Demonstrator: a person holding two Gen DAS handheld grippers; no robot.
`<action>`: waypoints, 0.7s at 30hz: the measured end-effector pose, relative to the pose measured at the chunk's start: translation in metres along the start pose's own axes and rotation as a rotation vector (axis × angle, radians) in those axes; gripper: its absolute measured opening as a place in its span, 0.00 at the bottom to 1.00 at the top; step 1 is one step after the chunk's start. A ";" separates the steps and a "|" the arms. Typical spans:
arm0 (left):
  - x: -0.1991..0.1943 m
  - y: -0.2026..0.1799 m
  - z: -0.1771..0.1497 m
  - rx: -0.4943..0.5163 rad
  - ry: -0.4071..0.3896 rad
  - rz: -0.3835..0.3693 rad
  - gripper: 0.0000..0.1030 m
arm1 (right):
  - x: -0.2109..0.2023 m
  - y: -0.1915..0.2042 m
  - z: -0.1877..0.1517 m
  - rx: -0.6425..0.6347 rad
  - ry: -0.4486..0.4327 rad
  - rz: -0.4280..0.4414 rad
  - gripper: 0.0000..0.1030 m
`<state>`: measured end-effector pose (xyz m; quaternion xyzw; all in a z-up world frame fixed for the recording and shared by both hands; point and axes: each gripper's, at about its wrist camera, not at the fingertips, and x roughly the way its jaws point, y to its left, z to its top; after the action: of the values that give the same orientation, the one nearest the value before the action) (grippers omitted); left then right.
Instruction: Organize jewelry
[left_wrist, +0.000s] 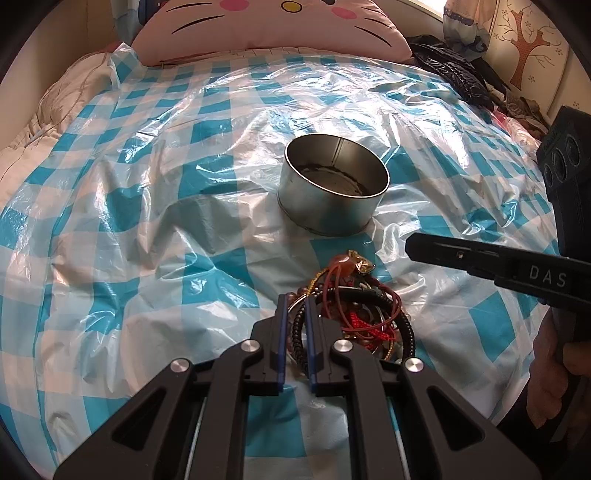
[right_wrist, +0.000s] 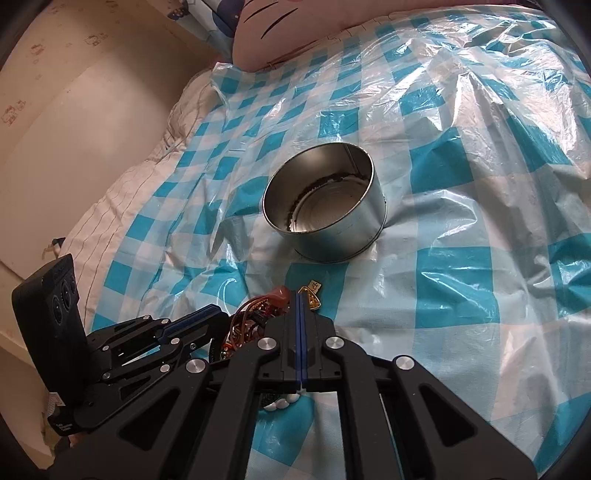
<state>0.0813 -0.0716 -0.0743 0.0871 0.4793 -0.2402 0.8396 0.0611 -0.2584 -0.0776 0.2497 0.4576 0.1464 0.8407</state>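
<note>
A bed is shown covered by a blue-and-white checked plastic sheet (left_wrist: 155, 206). A round metal tin (left_wrist: 332, 184), open at the top, is seen standing upright near the middle of the sheet; a dark beaded strand is seen lying round its inner floor in the right wrist view. A tangled pile of jewelry (left_wrist: 354, 306) (red cords, black beaded bracelets, a gold piece) is seen on the sheet just on the near side of the tin, apart from it. The left gripper (left_wrist: 295, 301) is held at the pile's left edge, its jaws nearly together, pinching a black beaded bracelet (left_wrist: 298, 332). The right gripper (right_wrist: 301, 295) is shown pressed fully together above the pile's far end, with nothing seen between its pads. A pink cat-face pillow (left_wrist: 273, 26) lies at the far end.
</note>
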 end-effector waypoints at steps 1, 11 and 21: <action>0.001 0.001 0.000 -0.003 0.004 0.000 0.10 | 0.002 0.001 0.000 -0.009 0.007 -0.010 0.01; 0.005 0.000 -0.001 -0.002 0.024 0.021 0.24 | 0.042 0.003 0.006 0.019 0.124 -0.081 0.53; 0.010 0.002 -0.001 -0.016 0.048 0.018 0.26 | 0.035 0.006 0.014 -0.002 0.070 -0.043 0.03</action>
<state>0.0857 -0.0724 -0.0835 0.0906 0.5002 -0.2265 0.8308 0.0911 -0.2409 -0.0924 0.2340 0.4917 0.1374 0.8274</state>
